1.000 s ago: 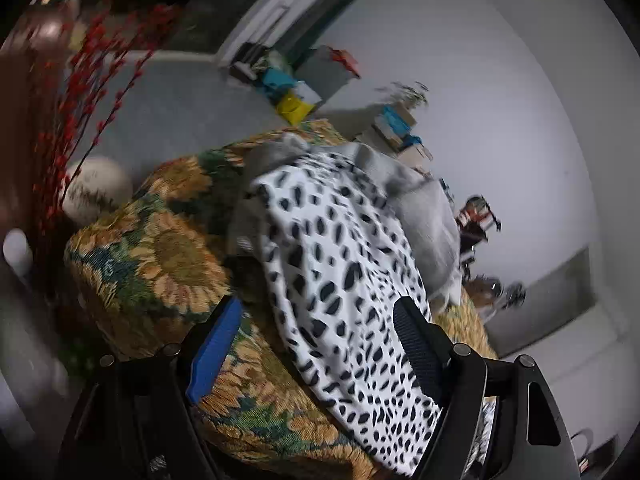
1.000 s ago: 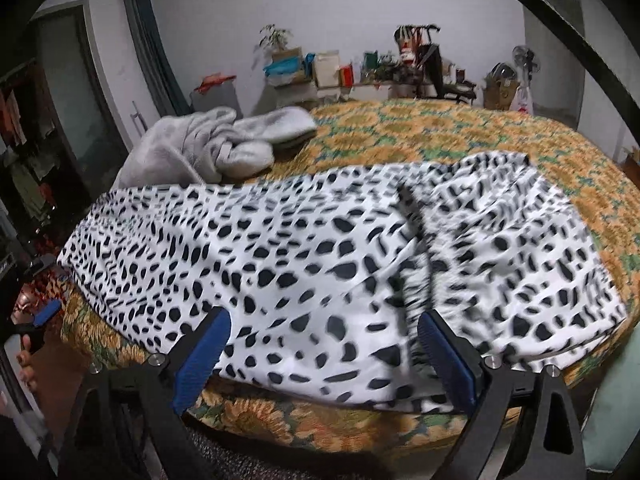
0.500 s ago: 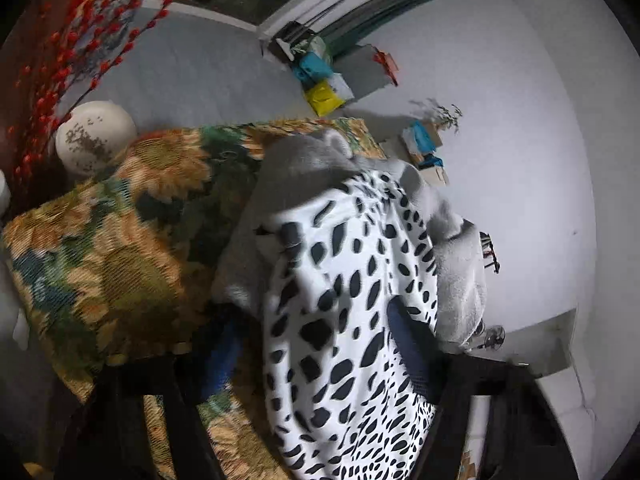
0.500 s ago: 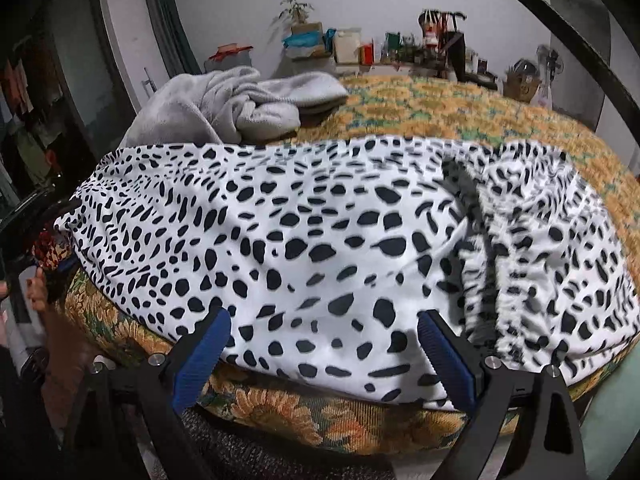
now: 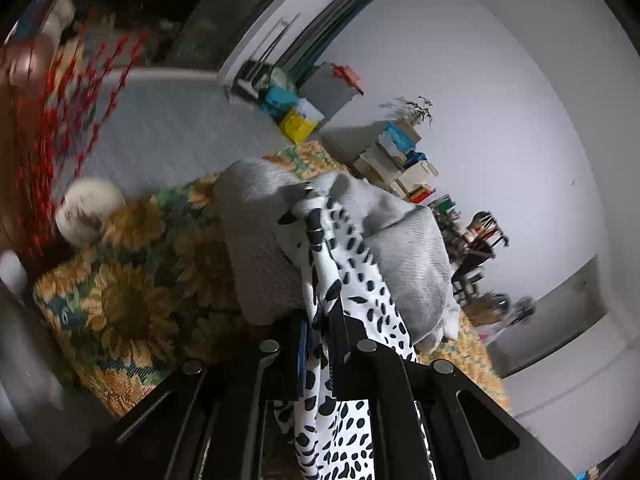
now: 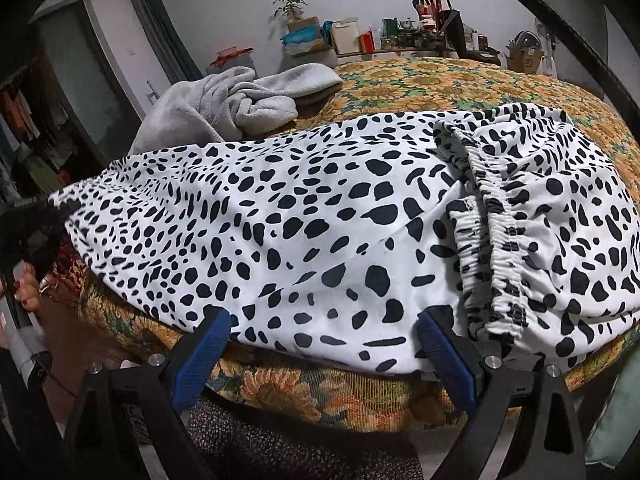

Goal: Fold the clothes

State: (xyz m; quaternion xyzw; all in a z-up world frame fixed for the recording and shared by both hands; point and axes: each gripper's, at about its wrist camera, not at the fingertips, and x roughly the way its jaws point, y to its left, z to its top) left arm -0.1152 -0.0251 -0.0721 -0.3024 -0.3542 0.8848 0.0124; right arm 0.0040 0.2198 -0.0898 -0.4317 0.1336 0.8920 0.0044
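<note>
A lived-in bedroom at home. A bed (image 6: 460,76) fills most of it, under a sunflower-print cover, with a grey blanket (image 6: 240,100) bunched at the far side. Along the white wall runs a low shelf (image 6: 400,50) crowded with boxes, jars and a small potted plant (image 6: 290,6); a fan (image 6: 542,30) stands in the corner. To the left clothes (image 6: 20,116) hang in an open wardrobe beside a door (image 6: 100,68). Red berry branches (image 5: 68,92) stand by the bed's corner.
</note>
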